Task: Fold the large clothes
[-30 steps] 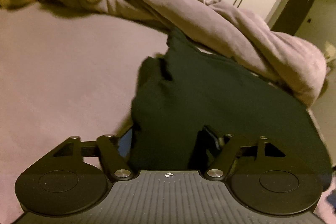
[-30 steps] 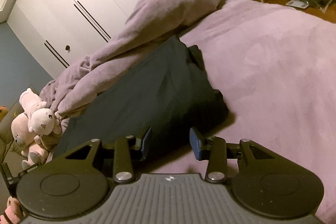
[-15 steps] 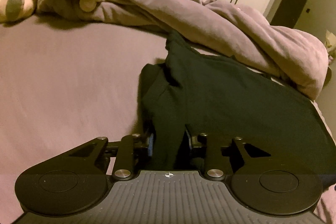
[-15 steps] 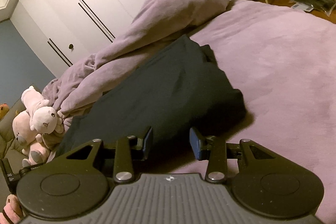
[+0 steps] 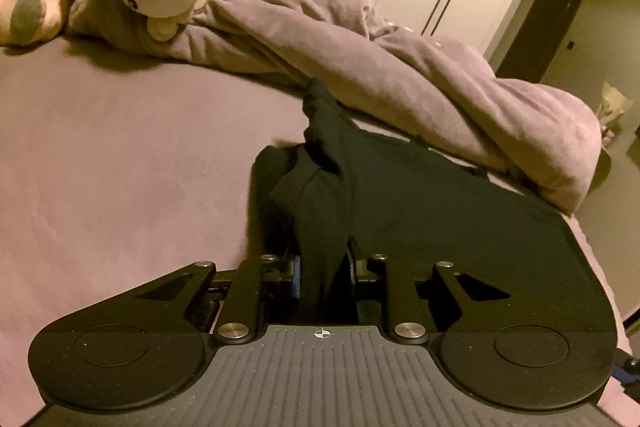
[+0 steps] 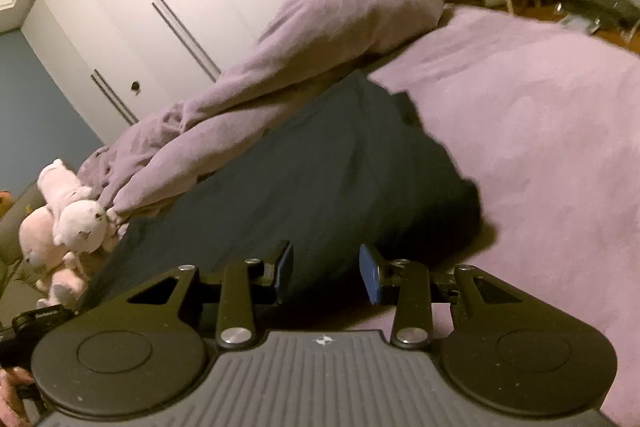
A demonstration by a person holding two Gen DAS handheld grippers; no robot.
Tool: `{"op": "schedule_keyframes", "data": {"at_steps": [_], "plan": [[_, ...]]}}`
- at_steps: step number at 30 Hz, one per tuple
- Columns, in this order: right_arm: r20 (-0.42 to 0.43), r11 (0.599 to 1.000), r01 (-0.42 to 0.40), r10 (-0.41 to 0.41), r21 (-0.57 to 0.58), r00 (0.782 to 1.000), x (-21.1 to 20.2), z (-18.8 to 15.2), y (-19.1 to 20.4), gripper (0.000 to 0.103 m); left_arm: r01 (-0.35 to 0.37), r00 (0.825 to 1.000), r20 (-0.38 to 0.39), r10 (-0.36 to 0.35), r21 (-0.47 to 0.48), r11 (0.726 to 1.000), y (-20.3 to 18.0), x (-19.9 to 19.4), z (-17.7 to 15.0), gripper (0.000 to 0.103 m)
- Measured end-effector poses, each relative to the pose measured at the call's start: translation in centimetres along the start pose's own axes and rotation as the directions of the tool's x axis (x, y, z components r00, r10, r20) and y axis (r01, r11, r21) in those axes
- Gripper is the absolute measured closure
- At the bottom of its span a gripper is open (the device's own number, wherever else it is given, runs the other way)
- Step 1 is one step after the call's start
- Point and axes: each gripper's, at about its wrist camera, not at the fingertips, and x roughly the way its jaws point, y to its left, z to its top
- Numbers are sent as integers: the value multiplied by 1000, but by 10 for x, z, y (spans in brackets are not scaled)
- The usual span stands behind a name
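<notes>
Lying on the bed (image 5: 120, 155), the dark garment (image 5: 420, 211) runs its long axis beside the bunched blanket (image 5: 400, 67). The left hand-held gripper (image 5: 323, 269) is closing on a pinched-up fold at its near end, cloth between the jaws. The right hand-held gripper (image 6: 325, 269) hangs unclenched just short of the garment's (image 6: 320, 163) near edge, gripping nothing, so the left is nearer.

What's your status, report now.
Left gripper closing on black garment, fabric between jaws. Right gripper open beside it. Rumpled blanket touching the far edge.
</notes>
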Motion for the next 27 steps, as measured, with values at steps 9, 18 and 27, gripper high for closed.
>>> {"op": "schedule_keyframes", "data": {"at_steps": [9,18,27], "plan": [[-29,994,2,-5,-111,1000,11,-5,27,67,-22,1000,-18,22,0,1000,6,11,-5,80],[-41,987,-24,17,-157,999,24,-9,54,70,-83,996,-13,84,37,996,11,7,-12,57],[-61,976,-55,43,-209,997,35,-16,79,72,-73,995,-68,66,-107,992,49,-20,-28,43]]}}
